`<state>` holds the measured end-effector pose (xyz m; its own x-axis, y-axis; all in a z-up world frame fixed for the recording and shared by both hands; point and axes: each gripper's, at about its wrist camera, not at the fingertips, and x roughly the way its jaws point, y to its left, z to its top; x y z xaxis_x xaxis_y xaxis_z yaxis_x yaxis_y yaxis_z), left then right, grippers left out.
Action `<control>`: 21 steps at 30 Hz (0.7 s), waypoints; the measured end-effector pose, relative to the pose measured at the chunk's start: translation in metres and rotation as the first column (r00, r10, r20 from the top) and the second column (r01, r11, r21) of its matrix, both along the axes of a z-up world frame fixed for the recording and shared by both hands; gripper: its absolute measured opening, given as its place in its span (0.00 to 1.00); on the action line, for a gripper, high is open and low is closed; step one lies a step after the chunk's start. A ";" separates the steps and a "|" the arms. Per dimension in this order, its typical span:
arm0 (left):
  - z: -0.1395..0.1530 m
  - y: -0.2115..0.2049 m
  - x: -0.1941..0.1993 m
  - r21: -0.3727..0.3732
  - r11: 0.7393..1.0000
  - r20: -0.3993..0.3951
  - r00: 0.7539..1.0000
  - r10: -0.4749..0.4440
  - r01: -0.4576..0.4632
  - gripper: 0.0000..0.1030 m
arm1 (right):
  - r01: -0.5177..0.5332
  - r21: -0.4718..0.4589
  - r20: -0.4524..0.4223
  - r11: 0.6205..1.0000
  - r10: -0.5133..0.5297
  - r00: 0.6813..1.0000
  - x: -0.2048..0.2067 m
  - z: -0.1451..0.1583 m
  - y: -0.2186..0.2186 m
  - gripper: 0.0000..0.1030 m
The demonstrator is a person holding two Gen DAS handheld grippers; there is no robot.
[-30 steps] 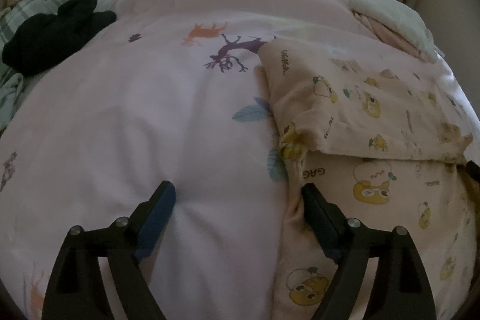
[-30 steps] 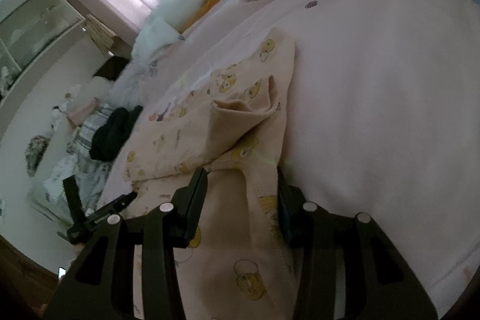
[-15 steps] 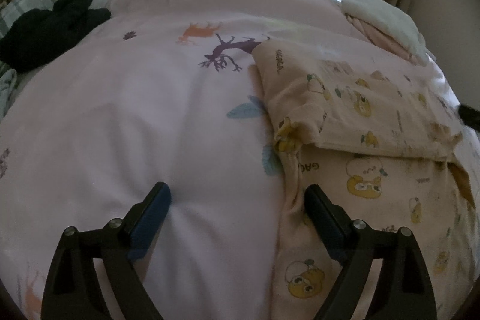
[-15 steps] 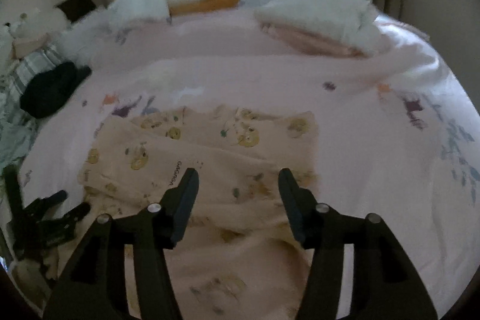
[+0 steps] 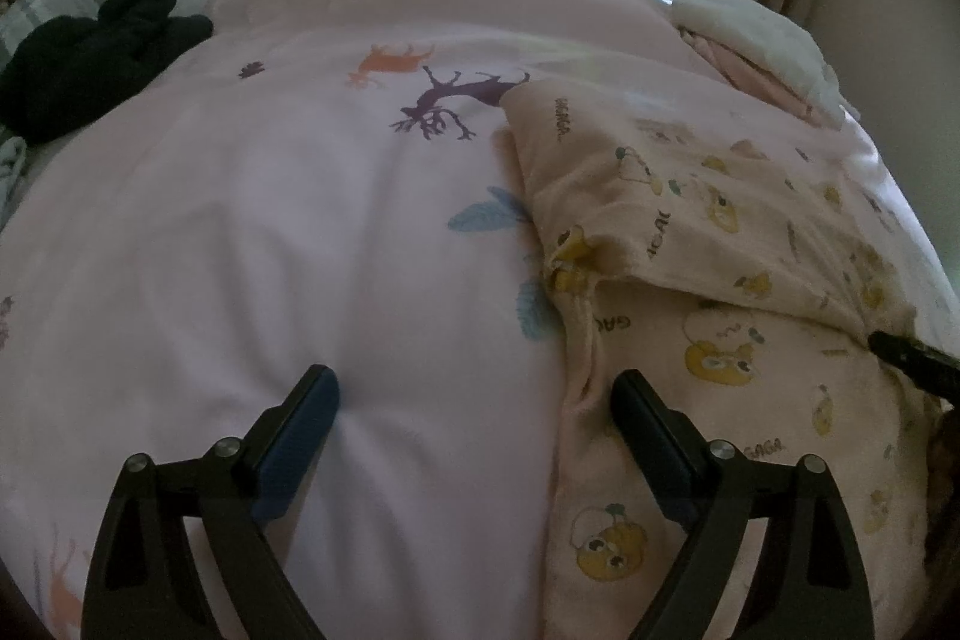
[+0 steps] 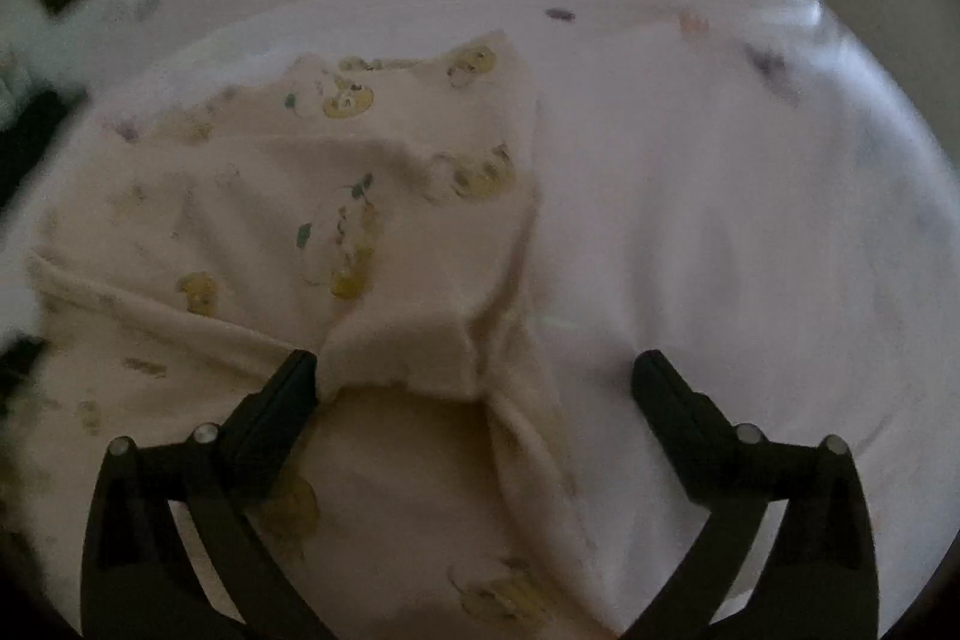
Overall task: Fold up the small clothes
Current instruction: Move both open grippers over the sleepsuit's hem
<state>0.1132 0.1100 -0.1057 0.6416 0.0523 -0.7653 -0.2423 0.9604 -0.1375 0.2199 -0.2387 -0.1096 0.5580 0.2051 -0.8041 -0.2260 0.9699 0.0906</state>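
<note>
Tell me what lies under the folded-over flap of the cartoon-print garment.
The flap lies on the same garment's lower layer, which rests on the pink bedspread. Whatever sits between the two layers is covered and cannot be seen.

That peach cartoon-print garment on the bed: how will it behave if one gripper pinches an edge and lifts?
The garment likely goes floppy: it already lies creased, with one layer folded over another. It looks thin and light, so a single pinch would probably let the rest hang and the fold fall open. Pushed instead, it would probably bunch up on the soft pink duvet.
</note>
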 end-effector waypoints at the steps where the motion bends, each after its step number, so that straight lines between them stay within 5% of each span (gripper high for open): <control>1: 0.000 0.000 0.000 0.001 1.000 0.001 1.000 -0.001 0.001 0.89 | -0.004 0.036 0.014 0.999 0.003 1.000 -0.004 0.001 -0.008 0.99; 7: 0.000 -0.001 -0.001 -0.001 1.000 0.003 1.000 -0.004 0.004 0.90 | -0.010 -0.118 0.069 0.993 0.018 0.997 -0.019 -0.001 0.008 1.00; 17: 0.001 -0.012 -0.001 -0.018 0.996 0.007 0.996 -0.089 0.090 0.97 | -0.003 -0.074 0.077 0.997 0.009 0.997 -0.020 -0.004 0.001 1.00; 21: 0.005 -0.016 -0.007 -0.090 0.977 0.053 0.980 -0.191 0.195 0.97 | -0.003 -0.078 0.079 0.997 0.009 0.997 -0.021 -0.005 0.000 1.00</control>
